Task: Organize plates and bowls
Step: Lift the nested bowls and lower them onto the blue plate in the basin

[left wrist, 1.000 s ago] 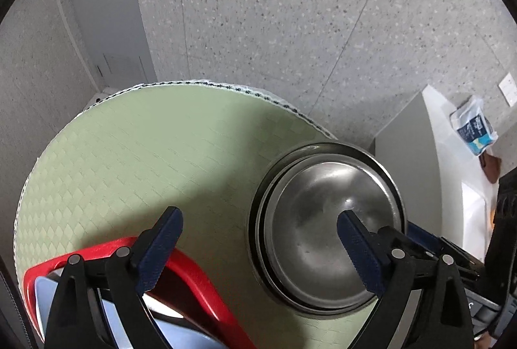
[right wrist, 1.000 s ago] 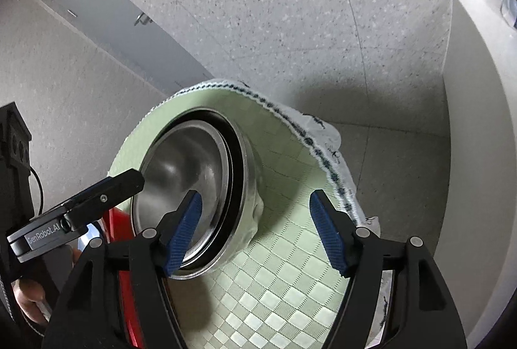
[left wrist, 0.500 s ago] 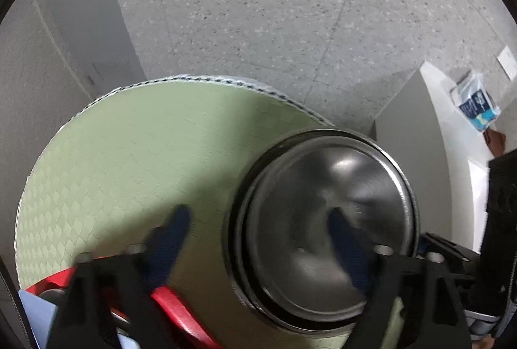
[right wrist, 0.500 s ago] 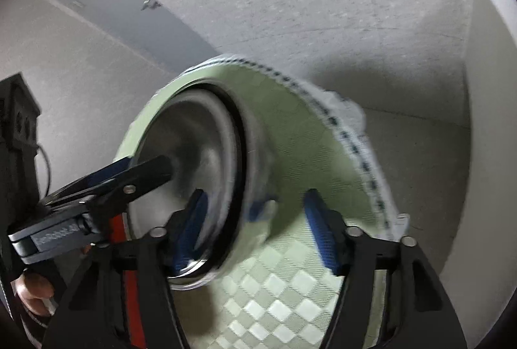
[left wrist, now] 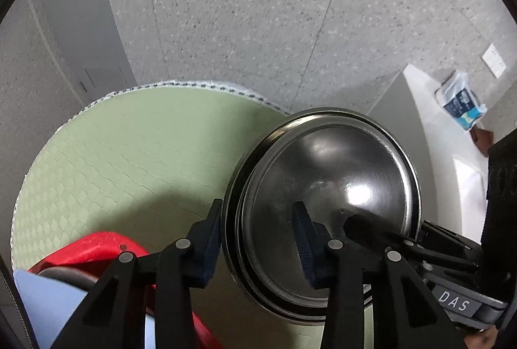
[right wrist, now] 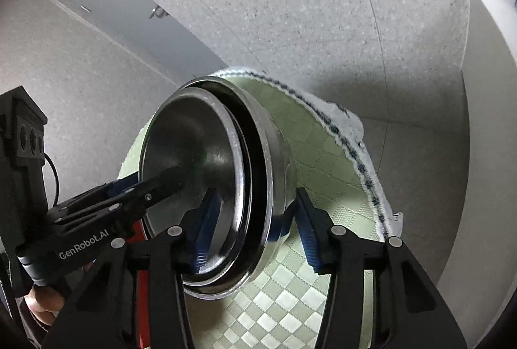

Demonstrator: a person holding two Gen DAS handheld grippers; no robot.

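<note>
Left wrist view: left claw (left wrist: 258, 239) and right claw (right wrist: 255, 223) each pinch the stacked steel bowls (left wrist: 326, 203) by opposite rims; uneven lifting could separate the stack.

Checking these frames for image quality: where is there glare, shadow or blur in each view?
Left wrist view: bright glare patch inside the steel bowl, dark shadow on the green cloth ahead of the jaws, image sharp. Right wrist view: bowl's interior dim, floor shadowed beyond the cloth, fisheye bending.
</note>
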